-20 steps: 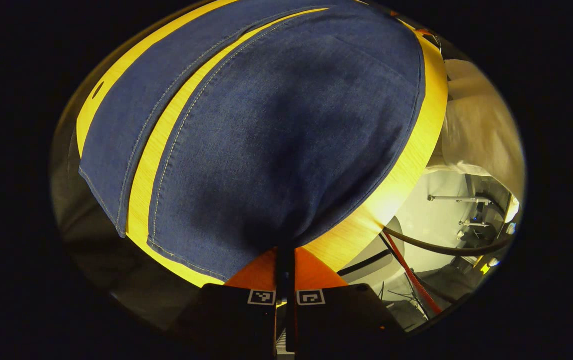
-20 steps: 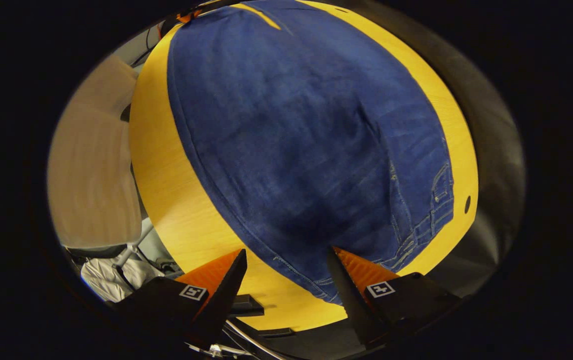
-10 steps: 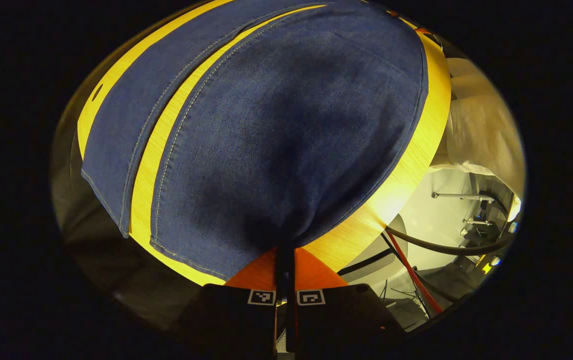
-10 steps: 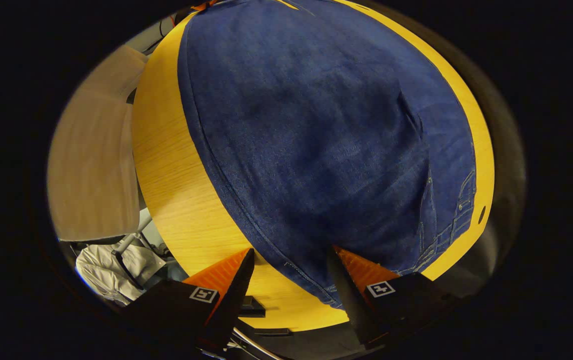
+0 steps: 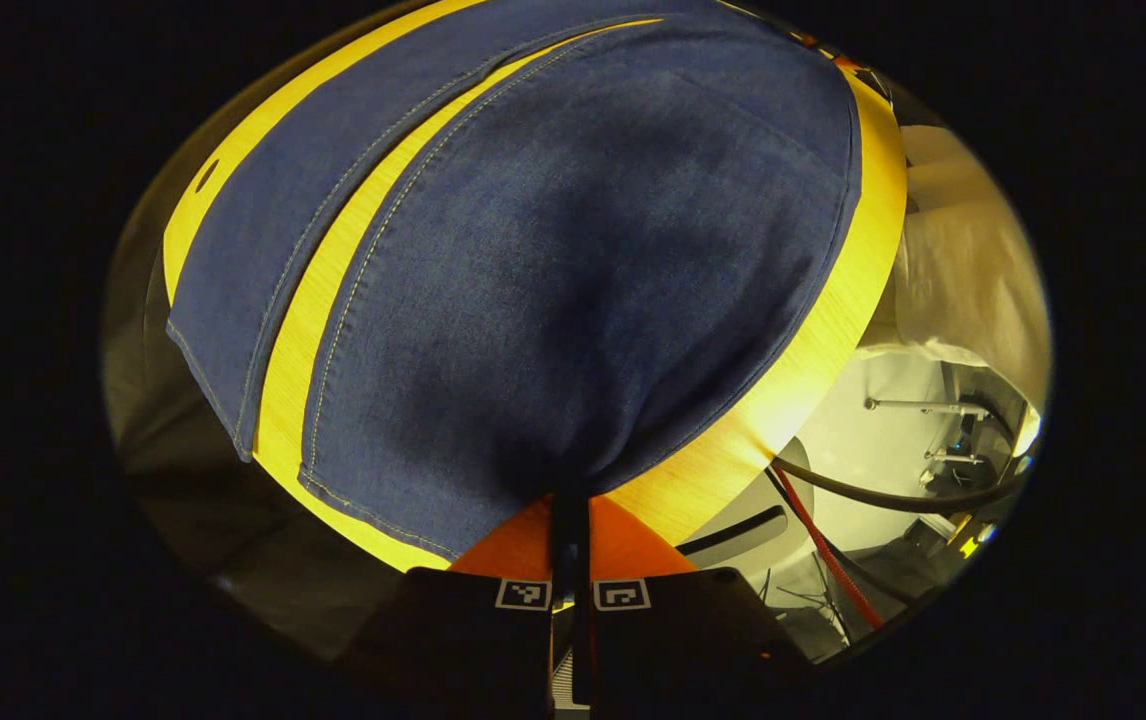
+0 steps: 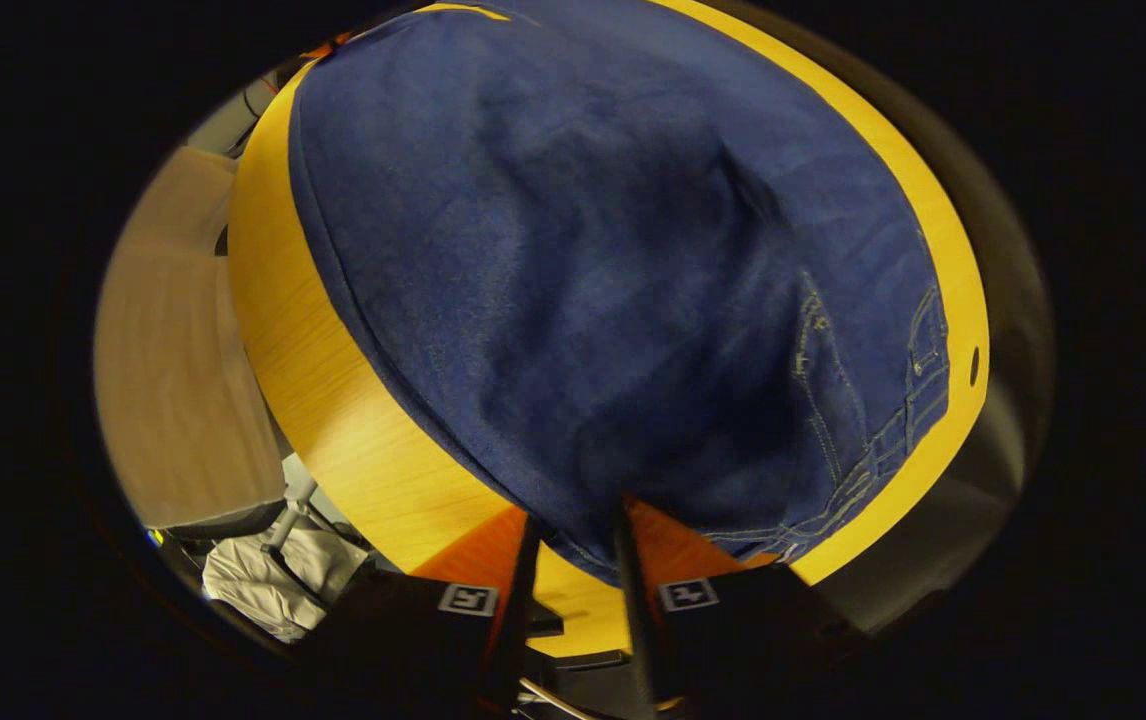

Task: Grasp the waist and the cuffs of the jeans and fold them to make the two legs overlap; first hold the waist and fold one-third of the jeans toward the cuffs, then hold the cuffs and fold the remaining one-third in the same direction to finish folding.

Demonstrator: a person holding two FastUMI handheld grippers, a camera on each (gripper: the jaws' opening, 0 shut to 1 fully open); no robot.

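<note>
We see the jeans spread flat on the yellow wooden desk, covering most of its top. In the left gripper view the two legs lie side by side, a narrow strip of desk showing between them, their stitched cuffs near the desk's edge. The left gripper sits at the cuff end of the nearer leg — its fingers are pressed tight together with the dark edge of the denim pinched between them, the cloth bunching up slightly right above the tips.

In the right gripper view we look along the same jeans from the other end; the waist, with its belt loops and pocket stitching, lies toward the right. The right gripper is at the near corner of the waist, its fingers drawn close with a fold of denim between them, though a gap remains at the tips, so we cannot tell whether both press on the cloth.

Beyond the desk's edge we see a person's pale sleeve, and below it some cables on the floor.
</note>
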